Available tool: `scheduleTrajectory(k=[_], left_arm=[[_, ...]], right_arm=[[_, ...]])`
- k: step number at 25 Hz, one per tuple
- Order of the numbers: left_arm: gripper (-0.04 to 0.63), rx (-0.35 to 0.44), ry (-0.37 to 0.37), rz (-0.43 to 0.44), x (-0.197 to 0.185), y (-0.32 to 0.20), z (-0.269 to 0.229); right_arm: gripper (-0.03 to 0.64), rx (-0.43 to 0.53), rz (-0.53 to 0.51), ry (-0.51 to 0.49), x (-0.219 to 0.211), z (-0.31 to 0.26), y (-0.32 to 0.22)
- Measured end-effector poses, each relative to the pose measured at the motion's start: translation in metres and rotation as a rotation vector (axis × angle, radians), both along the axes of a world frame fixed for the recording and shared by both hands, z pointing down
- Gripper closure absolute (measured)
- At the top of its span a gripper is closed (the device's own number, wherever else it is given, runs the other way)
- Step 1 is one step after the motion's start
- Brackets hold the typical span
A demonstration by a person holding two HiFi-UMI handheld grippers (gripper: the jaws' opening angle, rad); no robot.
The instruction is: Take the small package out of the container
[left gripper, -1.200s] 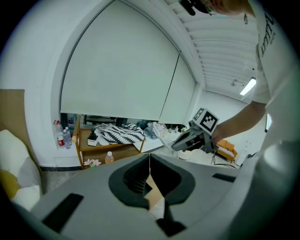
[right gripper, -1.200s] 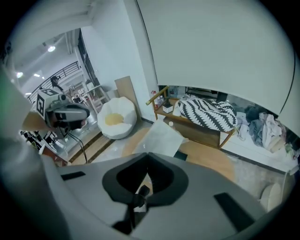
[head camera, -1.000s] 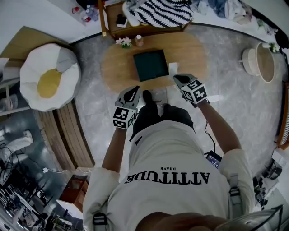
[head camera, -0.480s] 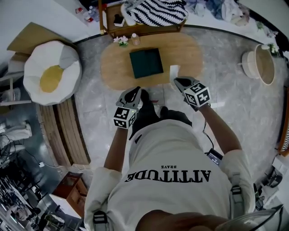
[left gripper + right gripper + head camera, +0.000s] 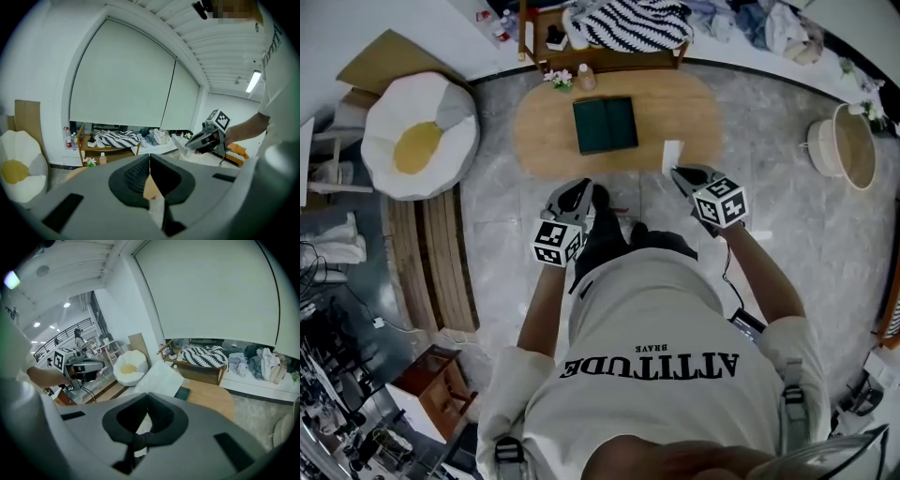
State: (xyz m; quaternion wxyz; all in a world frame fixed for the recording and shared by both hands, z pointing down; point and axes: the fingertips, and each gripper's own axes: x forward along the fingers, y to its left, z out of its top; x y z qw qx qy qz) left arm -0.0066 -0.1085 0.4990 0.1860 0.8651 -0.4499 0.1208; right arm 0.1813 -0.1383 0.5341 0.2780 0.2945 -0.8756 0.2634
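Small package [image 5: 159, 378] between right fingers [image 5: 162, 420]

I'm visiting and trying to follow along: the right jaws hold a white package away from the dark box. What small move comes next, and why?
Probably carry the right gripper over the bare wood of the table and set the white package down there. It is already clear of the dark green container, pinched in shut jaws in mid-air, so only putting it down seems left.

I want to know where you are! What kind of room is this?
Probably a living room or lounge corner: there is a low oval wooden table, an egg-shaped beanbag on the floor nearby, and a wooden bench holding a striped blanket.
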Motion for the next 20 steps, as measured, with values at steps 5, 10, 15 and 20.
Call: scheduleTrajectory(k=[5,10,15,20], left_arm=[[0.574,0.007,-0.007,-0.043,0.007,0.03,-0.012],[0.574,0.004,-0.012,-0.081,0.005,0.055,-0.016],[0.574,-0.004,-0.02,-0.115,-0.002,0.079,-0.018],[0.574,0.001,-0.018,-0.141,-0.014,0.098,-0.023]], right_arm=[[0.597,0.004,-0.033,-0.012,0.017,-0.008,0.027],[0.597,0.0,-0.063,-0.015,0.019,-0.007,0.043],[0.597,0.003,-0.084,-0.033,0.013,-0.011,0.06],[0.597,0.009,-0.096,-0.053,0.001,-0.017,0.077]])
